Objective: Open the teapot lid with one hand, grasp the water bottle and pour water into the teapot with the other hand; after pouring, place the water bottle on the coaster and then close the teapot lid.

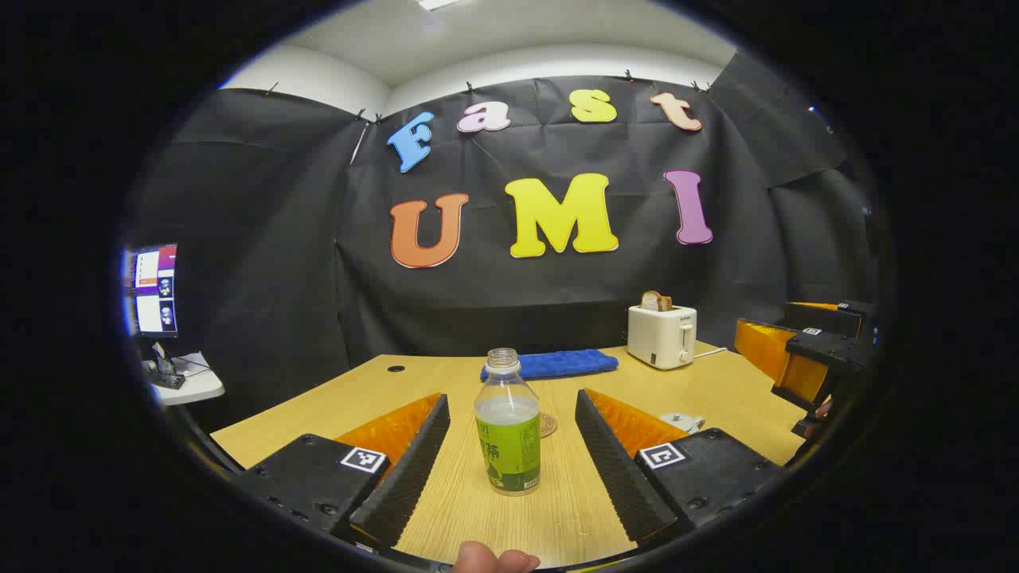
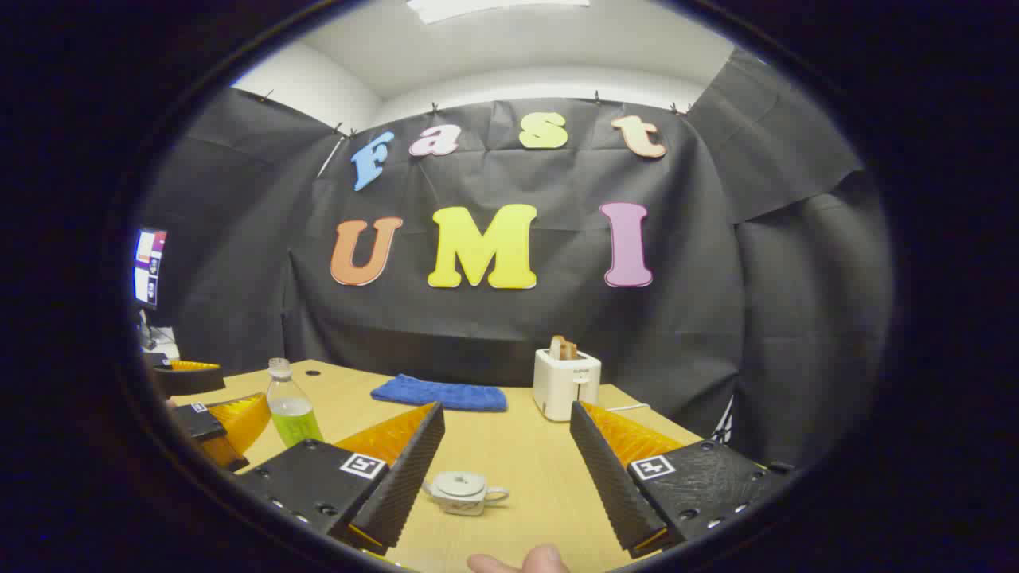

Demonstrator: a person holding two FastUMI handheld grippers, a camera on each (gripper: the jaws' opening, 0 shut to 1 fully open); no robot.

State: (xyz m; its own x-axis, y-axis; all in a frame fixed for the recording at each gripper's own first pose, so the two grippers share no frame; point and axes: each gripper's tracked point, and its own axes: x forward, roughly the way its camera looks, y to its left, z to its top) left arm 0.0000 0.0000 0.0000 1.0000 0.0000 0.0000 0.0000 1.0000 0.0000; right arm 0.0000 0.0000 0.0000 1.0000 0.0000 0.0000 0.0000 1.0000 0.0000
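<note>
A capless water bottle (image 1: 507, 426) with a green label stands upright on the wooden table, between the spread fingers of my left gripper (image 1: 509, 434), which is open and not touching it. Just behind the bottle lies a round coaster (image 1: 548, 424). A small white teapot (image 2: 462, 491) with its lid on sits low between the fingers of my right gripper (image 2: 505, 450), also open. In the right gripper view the bottle (image 2: 291, 404) appears far left beside the left gripper (image 2: 208, 414). The teapot (image 1: 683, 422) peeks out behind a finger in the left gripper view, and the right gripper (image 1: 804, 350) shows at the right edge.
A folded blue cloth (image 2: 439, 393) lies at the back of the table (image 2: 517, 461). A white toaster (image 2: 566, 383) with bread in it stands to its right. A monitor (image 1: 151, 288) sits on a side desk far left. A fingertip (image 1: 493, 559) shows at the bottom.
</note>
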